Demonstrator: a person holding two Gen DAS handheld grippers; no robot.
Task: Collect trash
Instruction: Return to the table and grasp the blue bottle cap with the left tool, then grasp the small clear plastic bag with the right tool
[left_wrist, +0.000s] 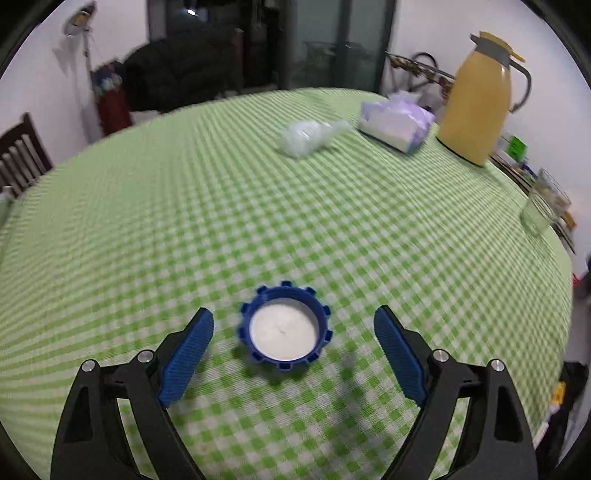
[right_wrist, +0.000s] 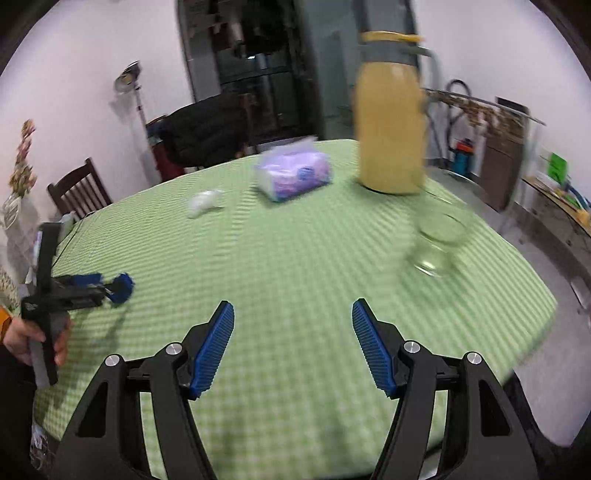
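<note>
In the left wrist view, a dark wooden chair (left_wrist: 20, 155) was cut off by the left edge of the frame. The table with the green checked cloth (left_wrist: 184, 206) filled most of the picture. At the lower centre, the left gripper (left_wrist: 293, 332) was released, its jaws wide apart, and a blue ridged cap (left_wrist: 285, 325) lay on the cloth between them, touching neither of the blue pads (left_wrist: 188, 354). The cap lay with its white inside facing up. In the upper middle, a crumpled clear plastic piece (left_wrist: 308, 136) lay on the cloth; it was blurred, so I cannot tell what it was exactly. Just to the right of it lay a purple tissue pack (left_wrist: 397, 125), then a yellow thermos jug (left_wrist: 478, 99) stood upright. At the right edge a clear glass (left_wrist: 543, 203) stood near the table border, partly hard to make out.

In the right wrist view, a hand (right_wrist: 26, 339) at the lower left edge held the left gripper's handle; the arm was cut off. The right gripper (right_wrist: 291, 332) at the lower centre was also released, and only cloth showed between its jaws. The plastic piece (right_wrist: 203, 201), the tissue pack (right_wrist: 293, 173), the jug (right_wrist: 389, 129) and the glass (right_wrist: 437, 243) were all smeared by blur.
</note>
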